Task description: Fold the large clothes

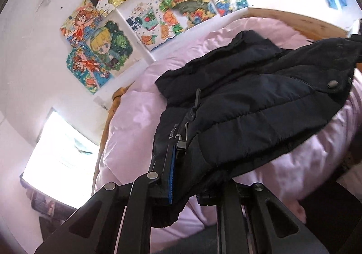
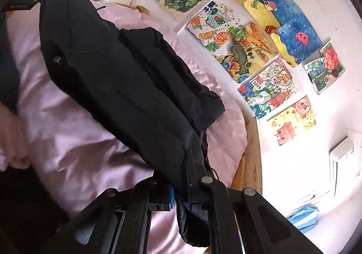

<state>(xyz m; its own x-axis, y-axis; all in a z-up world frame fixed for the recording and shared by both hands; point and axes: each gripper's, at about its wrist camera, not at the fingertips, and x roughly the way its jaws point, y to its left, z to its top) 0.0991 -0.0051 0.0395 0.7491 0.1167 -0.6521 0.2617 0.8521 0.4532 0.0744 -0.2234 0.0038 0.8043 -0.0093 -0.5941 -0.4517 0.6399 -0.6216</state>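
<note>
Left wrist view: the left tongs [image 1: 181, 177] are clenched on the jacket [image 1: 260, 95], their fingers pressing a padded edge next to a zip with blue trim at 6 o'clock. From that grip the dark navy quilted jacket stretches up toward 2 o'clock, lifted at the near end and sagging onto the pink duvet [image 1: 131, 122] farther off. A zip pull [image 1: 196, 98] hangs near the middle of the frame and a round snap [image 1: 332, 84] sits at 3 o'clock. A folded part of the jacket lies flat on the duvet at about 12 o'clock. Behind it a wooden bed frame [image 1: 294, 21] curves along the wall, which carries bright drawings [image 1: 172, 5] from 10 to 1 o'clock. A bright window [image 1: 58, 159] shows at 8 o'clock.

Right wrist view: the right tongs [image 2: 181, 186] are clenched on the jacket [image 2: 117, 77] as well, a bunched hem caught between the fingers at 6 o'clock, with a blue pad showing just beside the cloth. The jacket runs from there up to 11 o'clock, spanning the duvet [image 2: 74, 141], its far end held high where the other tool is dimly visible. Drawings [image 2: 260, 39] cover the wall from 12 to 3 o'clock. A white wall switch [image 2: 341, 152] sits at 4 o'clock, with something blue [image 2: 304, 216] below it.
</note>
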